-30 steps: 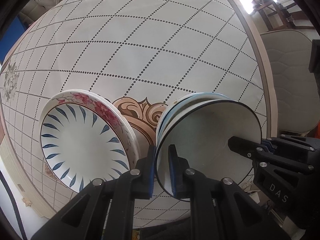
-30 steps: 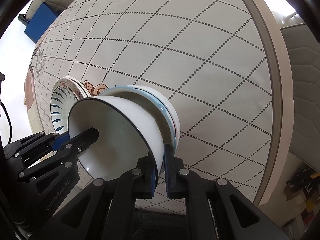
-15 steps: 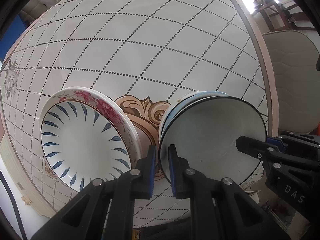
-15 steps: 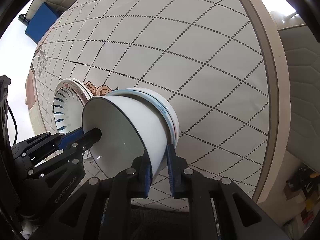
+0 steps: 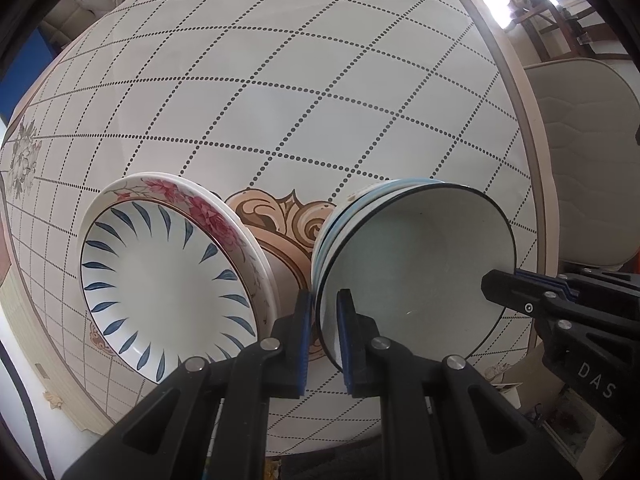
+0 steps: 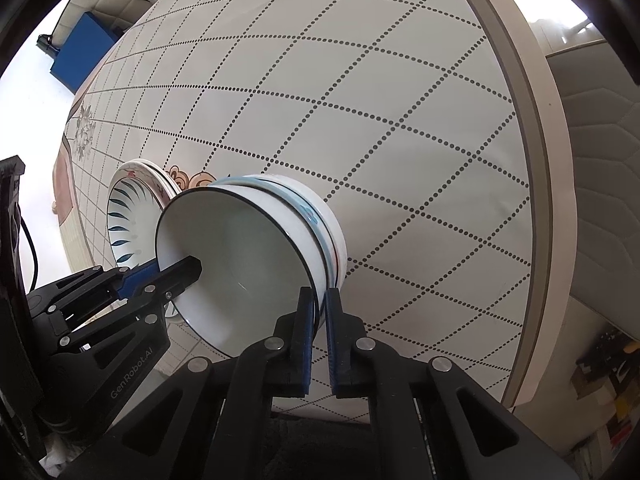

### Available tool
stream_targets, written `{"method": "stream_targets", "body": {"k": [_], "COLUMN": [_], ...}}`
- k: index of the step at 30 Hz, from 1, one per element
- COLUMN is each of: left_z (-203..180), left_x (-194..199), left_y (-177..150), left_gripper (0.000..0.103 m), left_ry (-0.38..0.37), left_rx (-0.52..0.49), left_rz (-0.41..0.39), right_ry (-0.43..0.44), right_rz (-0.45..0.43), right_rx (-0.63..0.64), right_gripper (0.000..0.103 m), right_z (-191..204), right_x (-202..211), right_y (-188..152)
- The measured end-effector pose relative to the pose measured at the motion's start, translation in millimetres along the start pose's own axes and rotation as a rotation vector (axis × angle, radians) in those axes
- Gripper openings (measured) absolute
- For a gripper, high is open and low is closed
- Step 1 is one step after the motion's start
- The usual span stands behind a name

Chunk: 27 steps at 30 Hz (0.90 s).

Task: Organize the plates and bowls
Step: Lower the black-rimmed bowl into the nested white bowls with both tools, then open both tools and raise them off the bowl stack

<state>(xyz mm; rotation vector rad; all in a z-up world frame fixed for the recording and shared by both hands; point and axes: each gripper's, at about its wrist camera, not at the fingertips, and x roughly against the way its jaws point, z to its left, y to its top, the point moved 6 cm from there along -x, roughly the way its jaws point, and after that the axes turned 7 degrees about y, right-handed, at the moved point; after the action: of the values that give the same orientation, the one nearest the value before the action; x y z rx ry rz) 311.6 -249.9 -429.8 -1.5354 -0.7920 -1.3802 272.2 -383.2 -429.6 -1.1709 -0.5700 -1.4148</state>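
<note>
Gripping the black-rimmed bowl (image 5: 416,264) from both sides — your left gripper (image 5: 323,332) is clamped on its near-left rim w/ one pad inside, one outside. Your right gripper (image 6: 320,320) is pinched on the opposite rim, wall between the blue pads. That bowl sits nested atop the bowl stack (image 6: 324,216) on the table (image 5: 320,100). Plate stack (image 5: 168,280) lies just beside the bowls, left — blue-leaf plate on top.

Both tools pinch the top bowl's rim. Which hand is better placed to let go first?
Probably the left. The left tool grips the bowl on the rim next to the plates, so it is nearer them. The right tool grips the opposite rim.
</note>
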Motion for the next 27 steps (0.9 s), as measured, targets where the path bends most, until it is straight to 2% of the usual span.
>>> {"method": "stream_targets", "body": {"k": [4,8,17,21,23,24,26,27], "left_z": [3,8,22,28,26,27,28,28], "left_x": [4,17,57,78,87,91,103,110], "left_y": [-3,-10,-37,-51,-58,-62,-68,-72], "left_gripper": [0.011,0.013,0.014,0.021,0.027,0.03,0.031,0.04], "left_ry": [0.012,0.052,0.135,0.159,0.156,0.155,0.155,0.152], "left_rx": [0.018,0.073,0.206,0.257,0.258,0.264,0.285,0.298], "left_rz": [-0.016,-0.069,-0.235,-0.316,-0.345,-0.36,-0.396,-0.42], "right_ry": [-0.003,-0.017,-0.133,-0.21,-0.23,-0.233,-0.232,-0.221], "right_rz": [-0.002,-0.016,-0.144,-0.213,-0.245,-0.26,-0.294,-0.312], "right_rx": [0.002,0.014,0.136,0.182,0.191,0.195,0.203,0.208], "right_gripper": [0.007,0.007,0.007,0.008,0.013,0.027,0.083,0.091], "right_z": [1,4,20,23,23,23,23,24], "right_x": [0,1,36,59,70,76,86,91], "right_y": [0,-2,-15,-28,-35,-39,-48,-53]}}
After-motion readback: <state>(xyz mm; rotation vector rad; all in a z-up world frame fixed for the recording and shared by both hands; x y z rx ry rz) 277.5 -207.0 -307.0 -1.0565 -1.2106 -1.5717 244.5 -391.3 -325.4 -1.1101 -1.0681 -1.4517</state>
